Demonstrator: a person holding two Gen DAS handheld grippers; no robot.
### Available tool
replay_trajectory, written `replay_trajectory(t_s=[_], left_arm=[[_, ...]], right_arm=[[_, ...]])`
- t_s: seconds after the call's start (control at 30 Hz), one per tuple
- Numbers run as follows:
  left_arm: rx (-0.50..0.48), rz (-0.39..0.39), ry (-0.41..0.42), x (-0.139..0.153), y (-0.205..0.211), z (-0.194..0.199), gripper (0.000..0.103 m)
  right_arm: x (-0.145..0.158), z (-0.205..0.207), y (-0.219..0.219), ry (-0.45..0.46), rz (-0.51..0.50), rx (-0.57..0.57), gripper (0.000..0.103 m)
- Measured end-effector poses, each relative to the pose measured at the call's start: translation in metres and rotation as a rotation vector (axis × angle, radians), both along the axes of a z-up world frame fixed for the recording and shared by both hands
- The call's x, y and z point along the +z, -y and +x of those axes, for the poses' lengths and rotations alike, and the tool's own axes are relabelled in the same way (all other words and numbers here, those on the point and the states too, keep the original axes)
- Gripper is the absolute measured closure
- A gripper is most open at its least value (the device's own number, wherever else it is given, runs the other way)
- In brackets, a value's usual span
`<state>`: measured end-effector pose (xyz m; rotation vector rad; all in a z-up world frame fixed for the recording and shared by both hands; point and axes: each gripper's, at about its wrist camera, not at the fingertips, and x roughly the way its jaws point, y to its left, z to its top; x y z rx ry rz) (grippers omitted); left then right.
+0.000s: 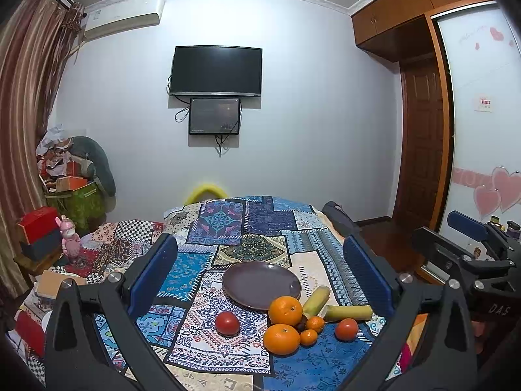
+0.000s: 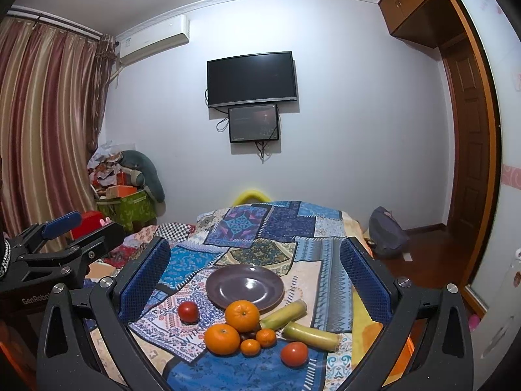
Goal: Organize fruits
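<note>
Both tongs stand wide apart, holding and touching nothing. The left tongs (image 1: 260, 273) and right tongs (image 2: 255, 273) hang above the patchwork cloth (image 2: 286, 224). On the cloth lies a bare purple plate (image 2: 244, 285). Just in front of it cluster two oranges (image 2: 242, 315), two mandarins (image 2: 266, 337), two tomatoes (image 2: 294, 354) and two yellow-green stalks (image 2: 309, 331).
</note>
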<state>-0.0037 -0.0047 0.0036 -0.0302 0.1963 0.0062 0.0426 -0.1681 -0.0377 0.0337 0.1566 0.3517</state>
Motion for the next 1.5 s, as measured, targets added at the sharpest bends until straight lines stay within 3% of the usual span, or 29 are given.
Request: replay_trajectory(t_s=[1.5], left_arm=[[-0.003, 0.001, -0.001, -0.0004, -0.0004, -0.001, 0.0]], right_arm=[[-0.0025, 0.0007, 0.0001, -0.003, 0.006, 0.005, 0.0]])
